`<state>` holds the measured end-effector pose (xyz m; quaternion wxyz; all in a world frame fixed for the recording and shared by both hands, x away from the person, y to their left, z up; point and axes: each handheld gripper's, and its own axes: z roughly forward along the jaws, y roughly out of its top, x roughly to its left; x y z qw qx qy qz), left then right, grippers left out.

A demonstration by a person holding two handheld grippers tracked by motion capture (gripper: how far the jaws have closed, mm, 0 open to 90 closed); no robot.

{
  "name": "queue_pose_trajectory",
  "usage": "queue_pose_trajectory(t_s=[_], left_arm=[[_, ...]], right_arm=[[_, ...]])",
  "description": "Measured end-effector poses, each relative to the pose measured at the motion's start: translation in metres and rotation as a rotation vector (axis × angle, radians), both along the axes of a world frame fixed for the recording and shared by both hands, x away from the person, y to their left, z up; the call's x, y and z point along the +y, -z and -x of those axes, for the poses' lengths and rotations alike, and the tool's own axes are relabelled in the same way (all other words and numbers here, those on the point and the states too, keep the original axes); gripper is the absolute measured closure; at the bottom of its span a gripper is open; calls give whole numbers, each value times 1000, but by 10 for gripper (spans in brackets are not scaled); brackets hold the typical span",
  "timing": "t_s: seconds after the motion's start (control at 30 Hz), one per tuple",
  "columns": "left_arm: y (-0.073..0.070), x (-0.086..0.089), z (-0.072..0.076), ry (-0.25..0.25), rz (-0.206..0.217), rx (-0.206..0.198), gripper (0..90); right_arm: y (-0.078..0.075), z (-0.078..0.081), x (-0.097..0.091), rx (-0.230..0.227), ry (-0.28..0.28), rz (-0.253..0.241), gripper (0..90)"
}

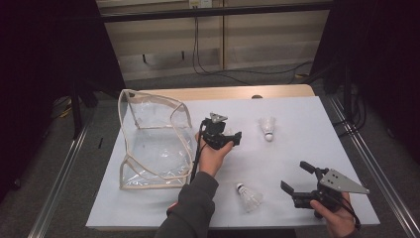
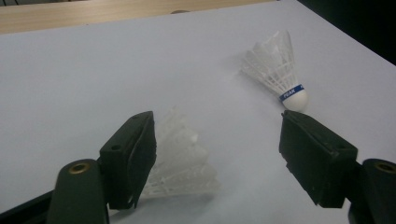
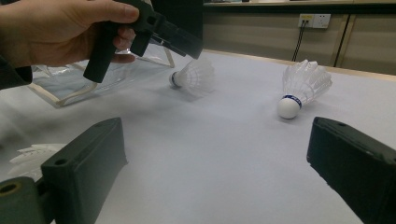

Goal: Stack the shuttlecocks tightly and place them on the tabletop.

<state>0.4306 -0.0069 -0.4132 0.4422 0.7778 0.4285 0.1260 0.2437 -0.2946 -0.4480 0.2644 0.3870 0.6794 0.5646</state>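
The left tool (image 1: 229, 138) hangs just above the white counter (image 1: 297, 124) near its middle, close beside the clear plastic pouch with cream piping (image 1: 153, 141) that stands open at the left. Its jaws are spread, and in the left gripper view a white feathered shuttlecock (image 2: 180, 163) lies on the counter between them, its skirt against the left jaw while the right jaw stands well clear; nothing is pinched. I judge this shuttlecock to be the thing in hand. It looks almost weightless, and the feather skirt seems springy but fragile: a firm squeeze across it would likely bend or crack the vanes. The rounded cork base is the stiff part and the safer place to take hold, though its smooth dome could squirt out from flat pads, so a light pinch low on the skirt near the base may be best. A second white feathered shuttlecock with a blue band (image 1: 267, 129) rests farther right, cork toward the near side. A third white shuttlecock (image 1: 249, 197) lies near the front edge, between the two hands. The right tool (image 1: 295, 179), at the near right, is also spread wide and empty, resting low over the counter in the person's right hand (image 1: 337, 218).
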Motion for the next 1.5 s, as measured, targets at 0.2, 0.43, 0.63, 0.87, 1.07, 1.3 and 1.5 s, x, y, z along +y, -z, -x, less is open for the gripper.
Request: queue_pose_trajectory(t_s=[0.2,0.43,0.63,0.87,1.07,1.3,1.5], left_arm=[[-1,1,6,4,13,13,201],[-4,-1,12,34,24,9,140],[-2,-1,17,58,30,11,98],[-1,-2,24,108,19,0,71],[-2,-2,30,135,35,-3,57],[3,1,37,152,54,0,54],[5,5,45,167,52,-3,53]], right_arm=[[0,0,0,0,1,2,36],[0,-1,0,-1,4,7,36],[0,-1,0,0,3,6,36],[0,-1,-1,1,4,8,36],[0,-1,-1,1,4,9,36],[0,-1,0,0,4,9,36],[0,-1,0,1,3,9,36]])
